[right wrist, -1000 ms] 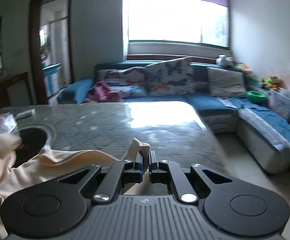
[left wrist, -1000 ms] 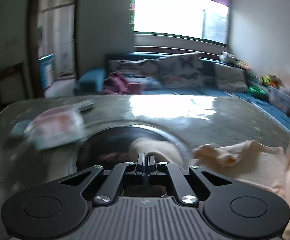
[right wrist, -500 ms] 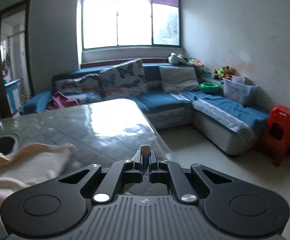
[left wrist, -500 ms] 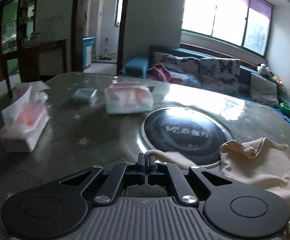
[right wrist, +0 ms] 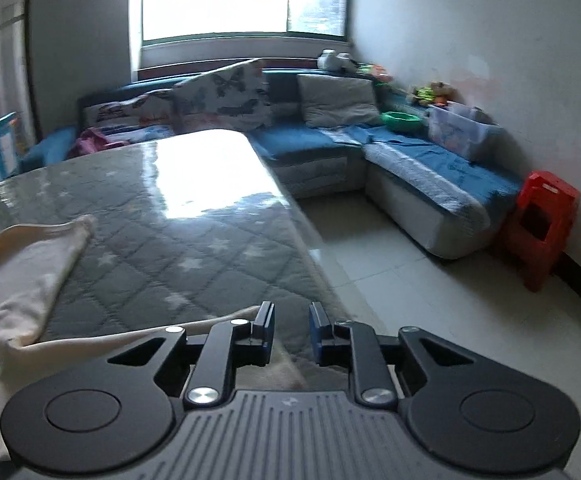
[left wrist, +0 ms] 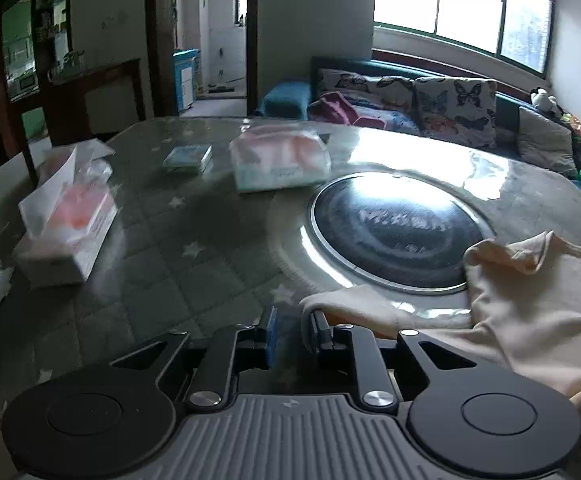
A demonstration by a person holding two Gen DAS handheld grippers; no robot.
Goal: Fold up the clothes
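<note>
Currently both grippers, left gripper (left wrist: 292,334) and right gripper (right wrist: 290,330), are sitting fingers apart, gripping nothing; cream garment (left wrist: 530,312) is lying spread, rumpled. Likely regrasping next.

The left gripper (left wrist: 292,330) sits low and level, its two fingers parted with a clear gap between the blue-faced pads (left wrist: 271,334) — nothing is pinched there. Its right-hand finger just touches a cloth edge on its outer side, without clamping it. The right gripper (right wrist: 290,330) is held at much the same low, forward-pointing pose, fingers likewise spread apart and the gap between them bare — the blue pads (right wrist: 317,336) face each other across it. No hand or sleeve shows in either wrist view.
</note>
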